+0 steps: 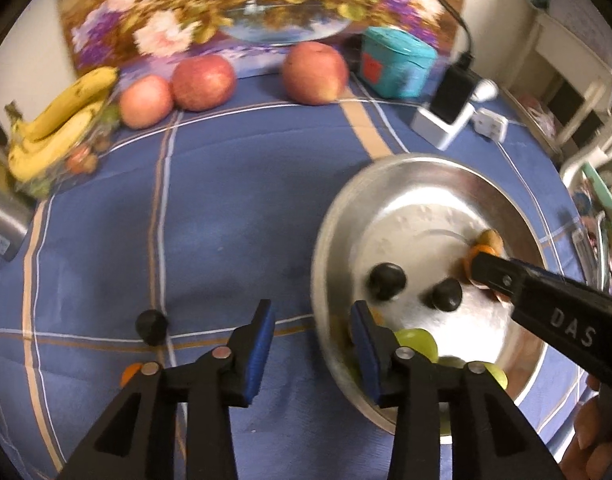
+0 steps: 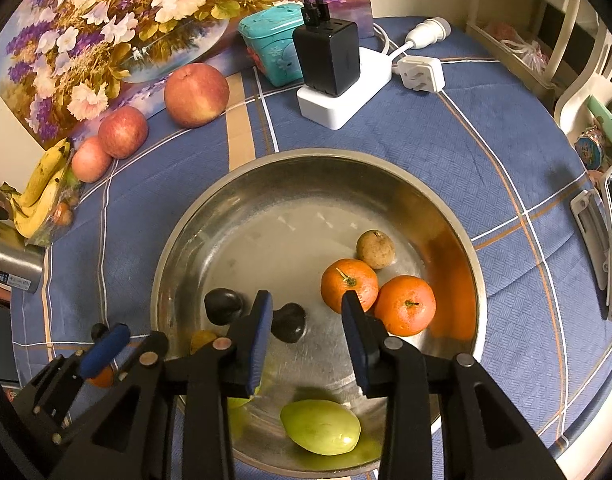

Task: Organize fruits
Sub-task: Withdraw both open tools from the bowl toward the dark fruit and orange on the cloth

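Blue checked cloth covers the table, and a flower painting leans at its far edge beside a teal tin and a black charger plugged into a white power block.

Near the middle sits a round metal bowl. It holds two oranges side by side at the right, stems up, with a small brown fruit just beyond them. Two dark plums lie at the left of the bowl, and a green fruit rests at the near rim, its long axis running left to right.

The right gripper points steeply down over the bowl's near half. Its blue-padded fingers stand apart with nothing between them; the left one hides part of a plum.

The left gripper also tilts steeply down, straddling the bowl's left rim: one finger is over the cloth, the other over the bowl. Its fingers are spread and empty. A third dark plum lies on the cloth just left of it.

At the far left lie three apples in a row and a bunch of bananas, their tips pointing away.

The left view is motion-blurred, so the fruit under that gripper is hard to make out. An orange shape at its left edge is mostly hidden.
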